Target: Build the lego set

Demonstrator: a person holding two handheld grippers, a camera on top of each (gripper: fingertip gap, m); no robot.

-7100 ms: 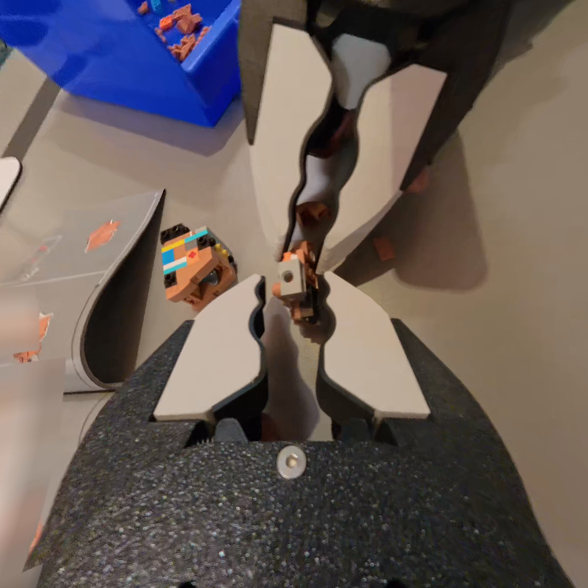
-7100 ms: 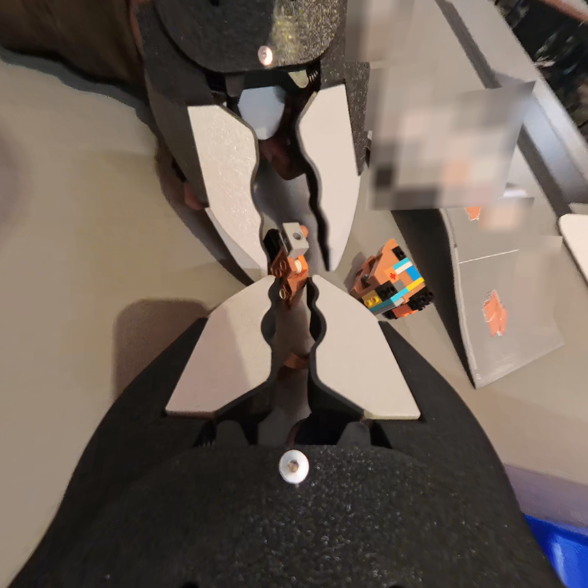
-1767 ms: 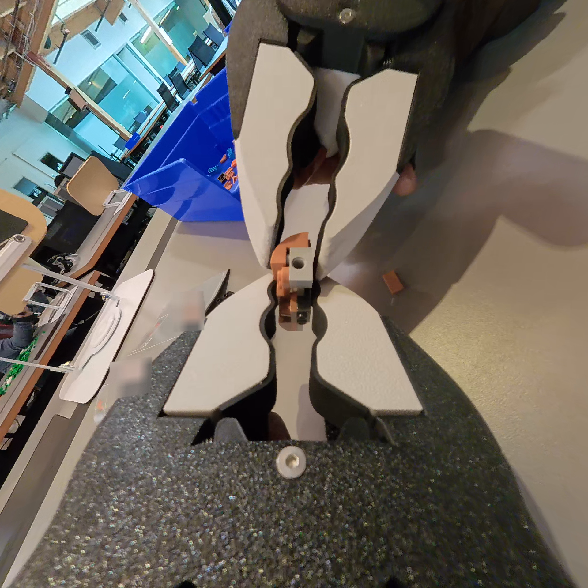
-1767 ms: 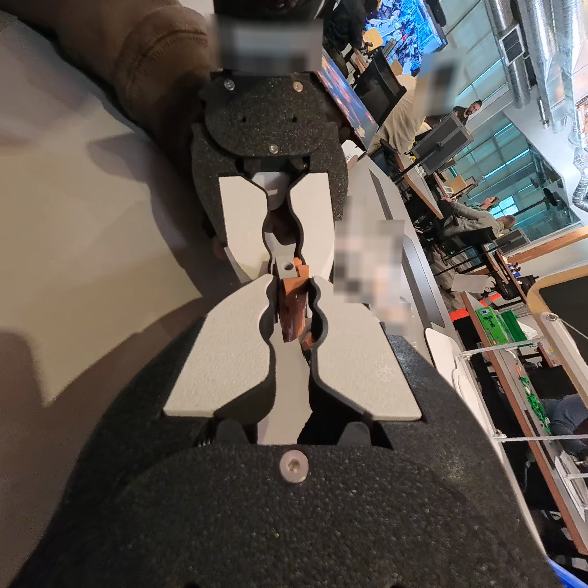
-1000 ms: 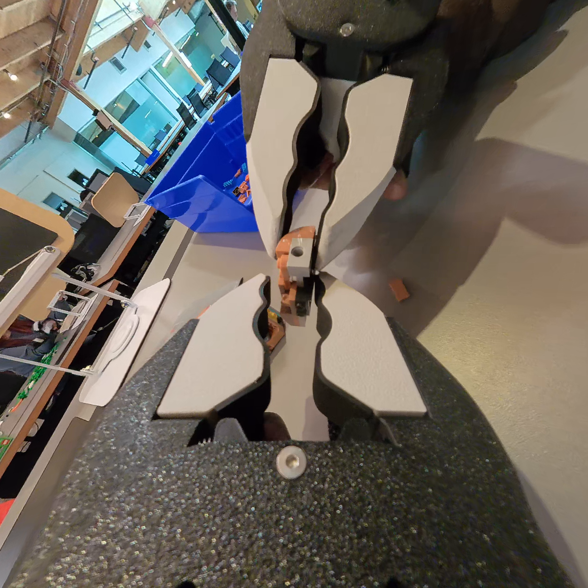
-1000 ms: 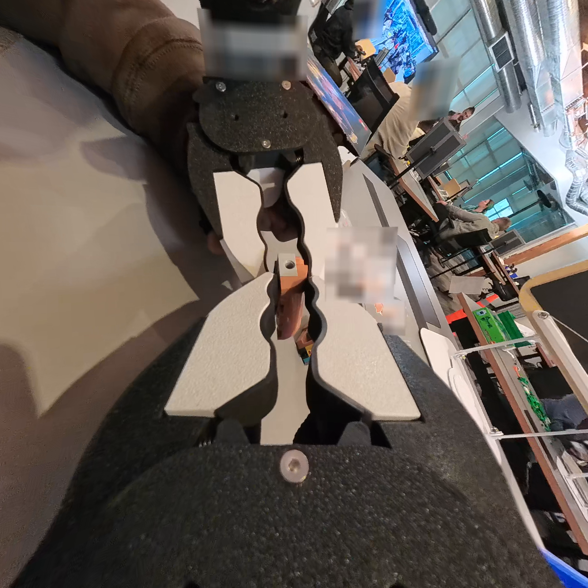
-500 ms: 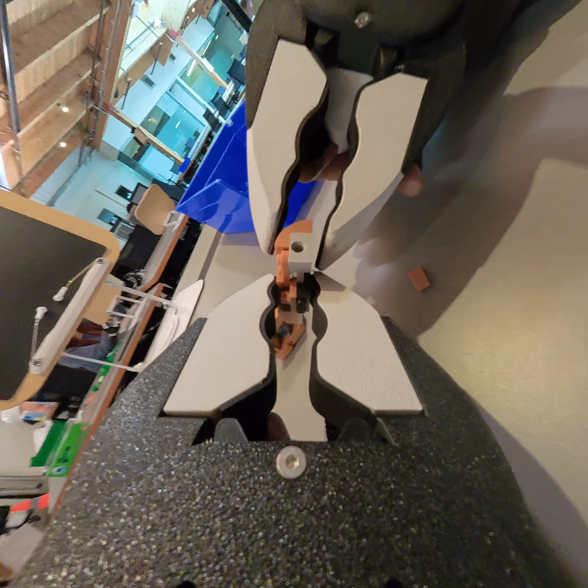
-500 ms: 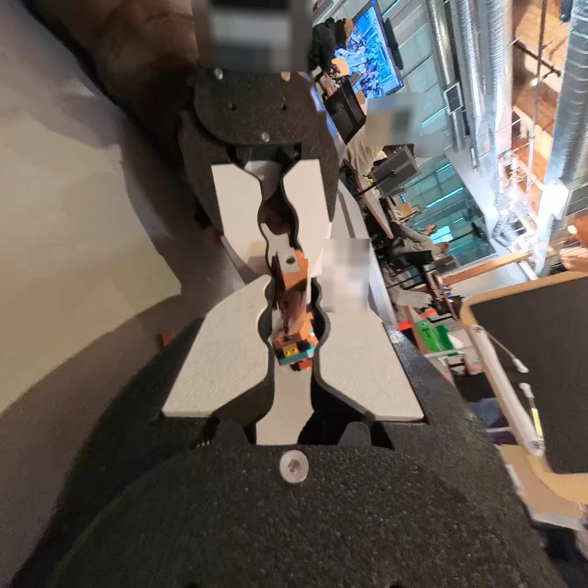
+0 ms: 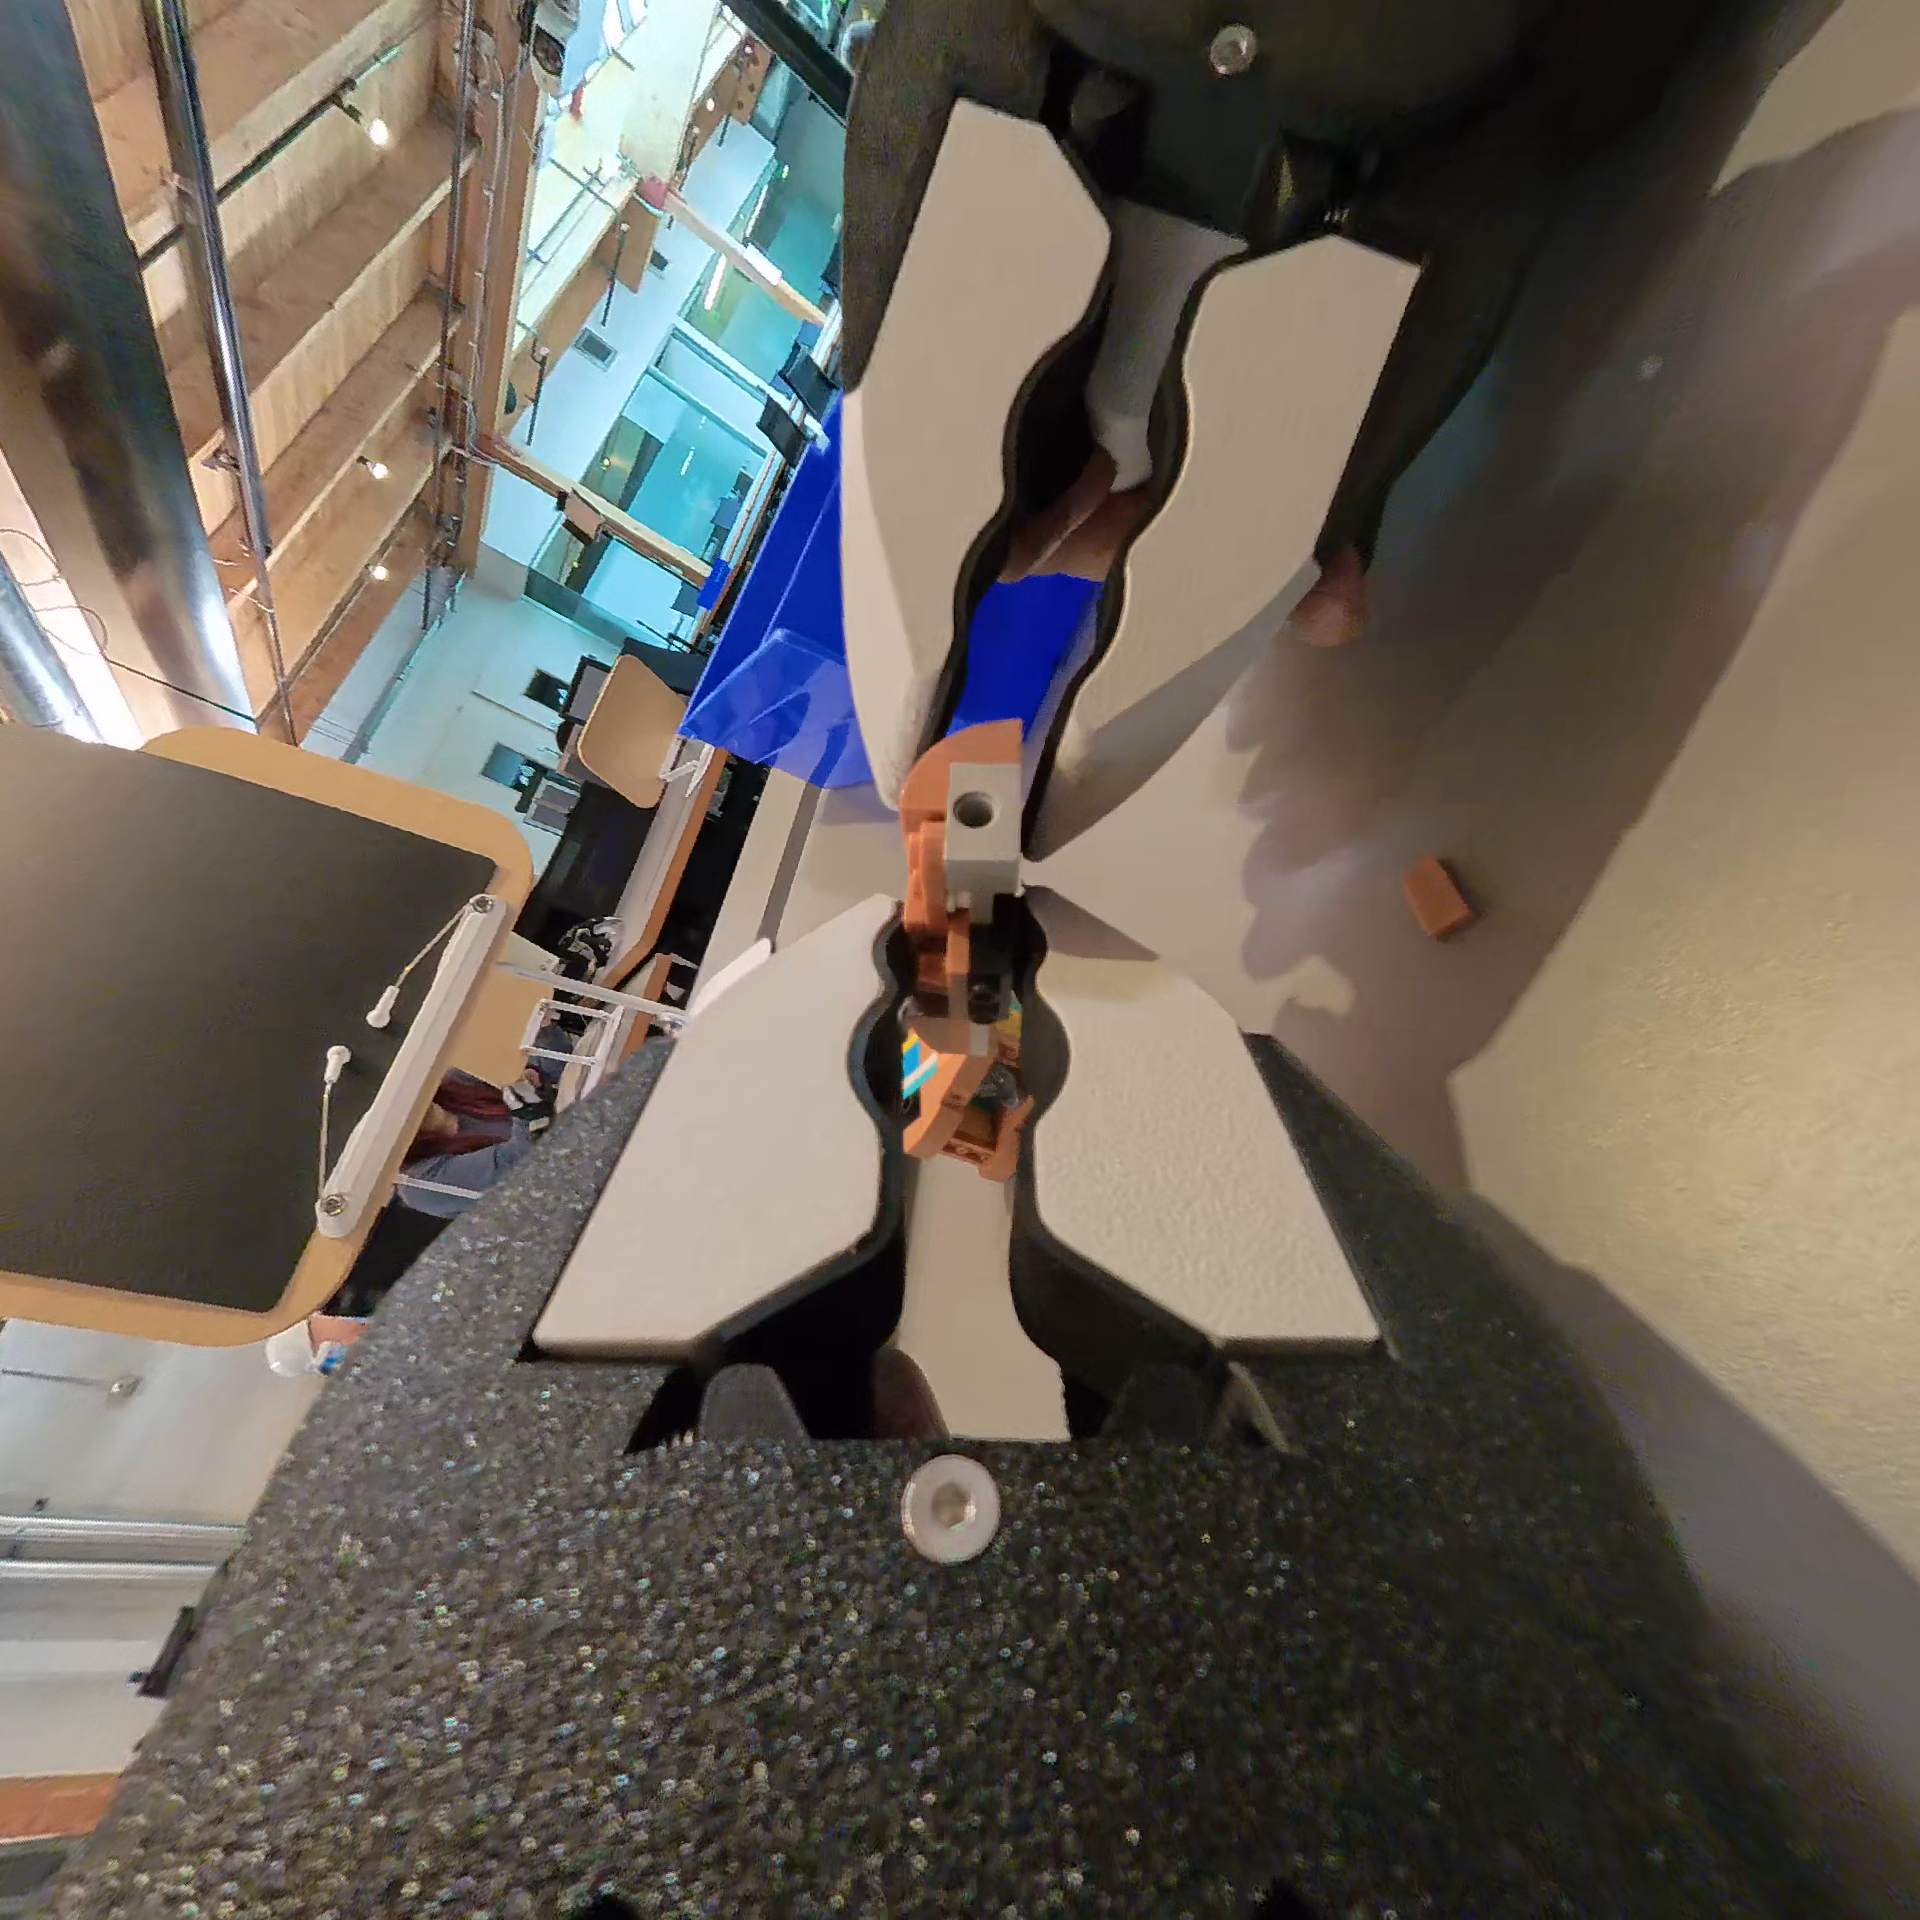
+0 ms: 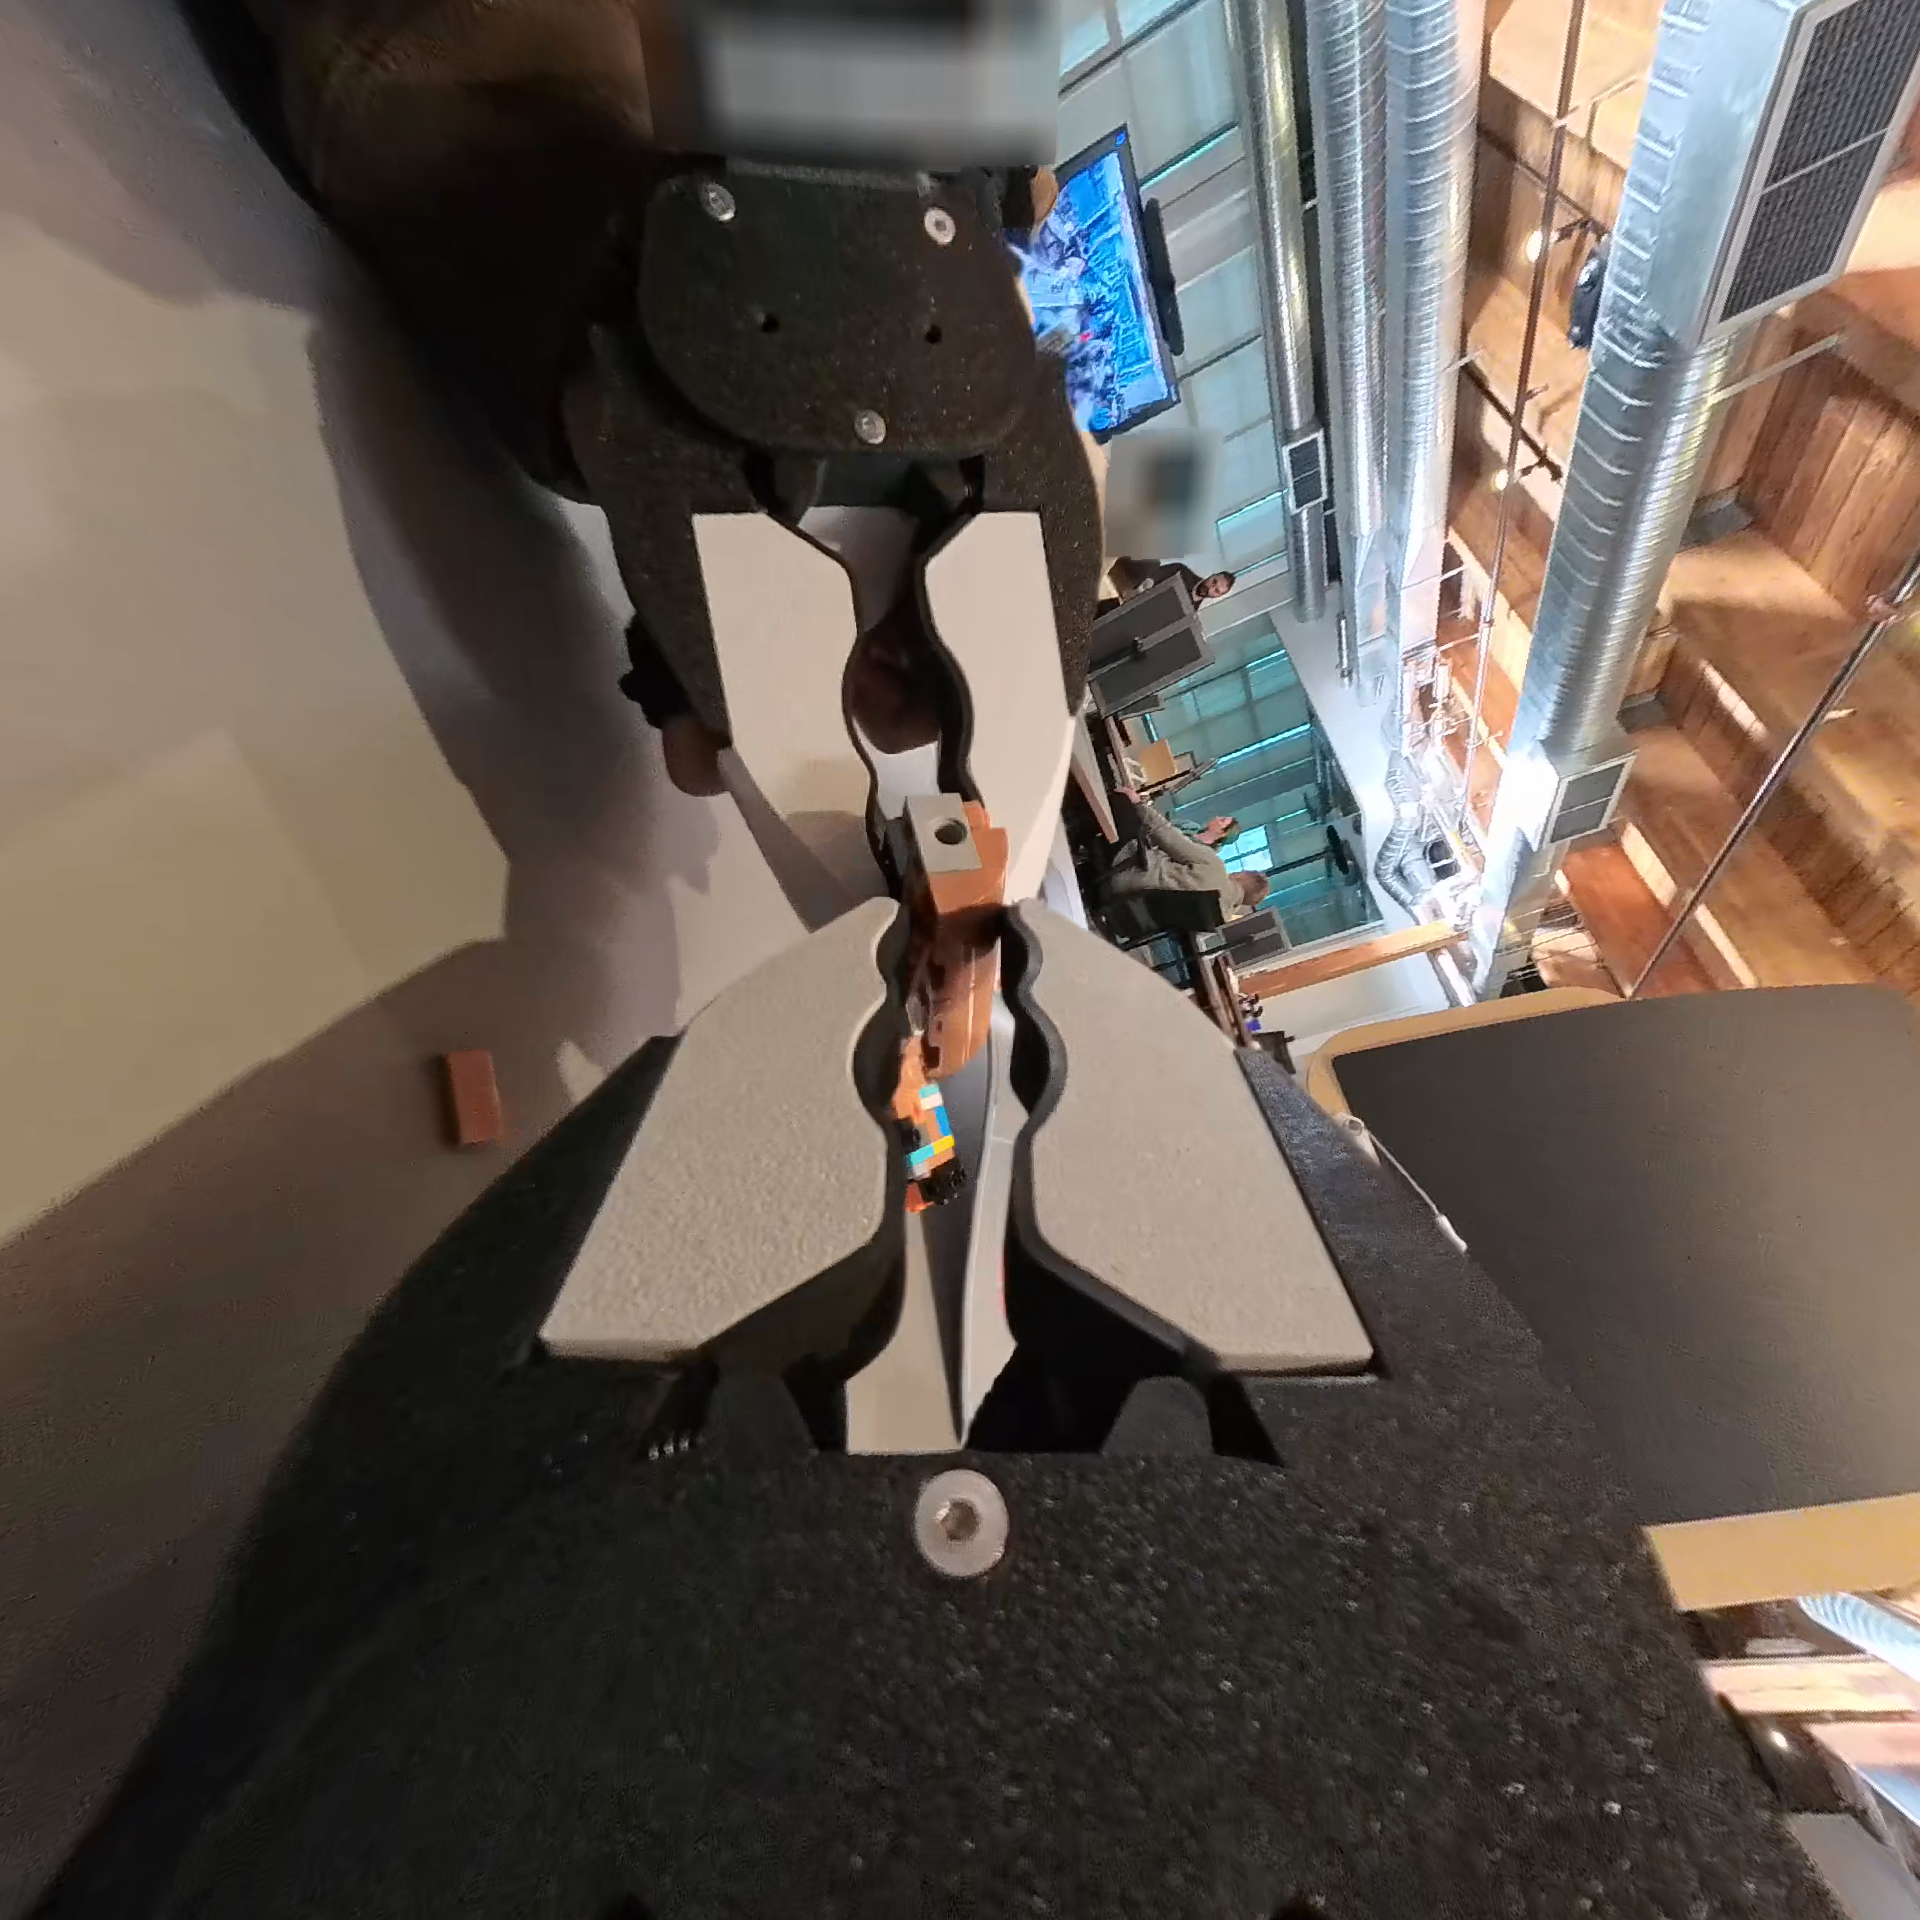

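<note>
Both tongs are raised off the tabletop [image 9: 1714, 1039] and meet tip to tip. The left tongs [image 9: 961, 935] are clenched on the lower, brown-and-black end of a small brick assembly [image 9: 961, 894]; the right tongs [image 10: 951, 925] are clenched on its other end, where a grey block [image 9: 979, 821] with a round hole sits against an orange-brown curved piece. The assembly thus hangs between the two pairs of tips, clear of the surface. Its long axis runs along the line from one pair of tongs to the other, the grey block end pointing toward the right tongs and the dark end toward the left. In my judgement the step in hand is pressing or seating a piece onto this sub-assembly, and whether the joint is fully home cannot be told. The next move would call for a straight squeeze along that axis without twist, then release by one side only. Behind the left tongs' gap lies a multicoloured partial model [image 9: 966, 1101] on the tabletop. A loose brown brick [image 9: 1439, 899] lies to the right of the tips, well apart. A blue bin [image 9: 790, 686] stands beyond the right tongs.
</note>
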